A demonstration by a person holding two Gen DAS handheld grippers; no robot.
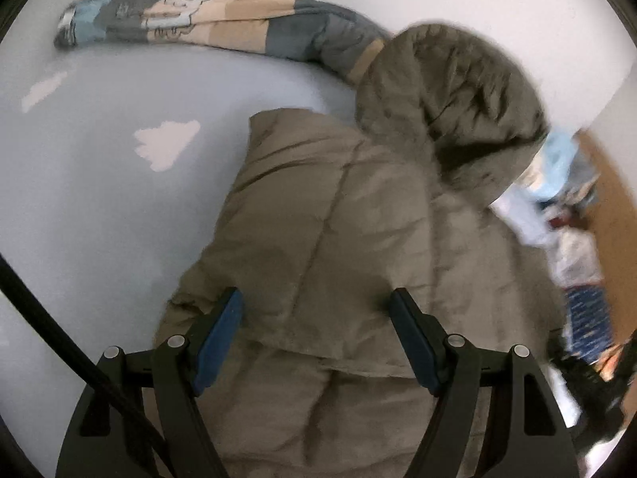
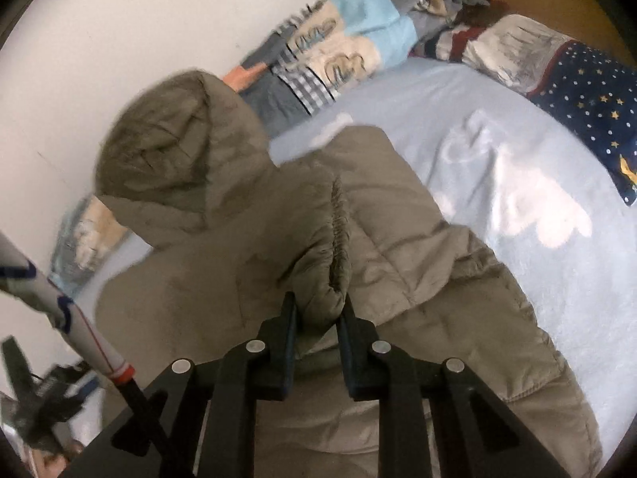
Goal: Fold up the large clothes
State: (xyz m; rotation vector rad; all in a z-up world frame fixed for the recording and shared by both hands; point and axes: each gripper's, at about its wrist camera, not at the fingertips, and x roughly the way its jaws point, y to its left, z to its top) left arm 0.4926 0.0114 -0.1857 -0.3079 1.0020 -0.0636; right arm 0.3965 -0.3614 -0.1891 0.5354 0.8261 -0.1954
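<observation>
An olive-brown padded jacket (image 1: 338, 219) with a hood (image 1: 450, 99) lies spread on a pale blue bed sheet (image 1: 99, 183). My left gripper (image 1: 316, 306) hovers over the jacket's folded body, jaws wide apart, with only flat fabric under them. In the right wrist view the same jacket (image 2: 418, 247) shows its hood (image 2: 167, 143) at the upper left. My right gripper (image 2: 318, 306) is shut on the sleeve's gathered elastic cuff (image 2: 338, 239), whose end sits pinched between the blue pads.
A rolled patchwork blanket (image 1: 207, 8) lies along the white wall behind the jacket. A navy star-print pillow (image 2: 589, 91) and striped bedding (image 2: 497, 44) sit at the bed's far right. The other handheld tool (image 2: 32, 406) and a cable show at the lower left.
</observation>
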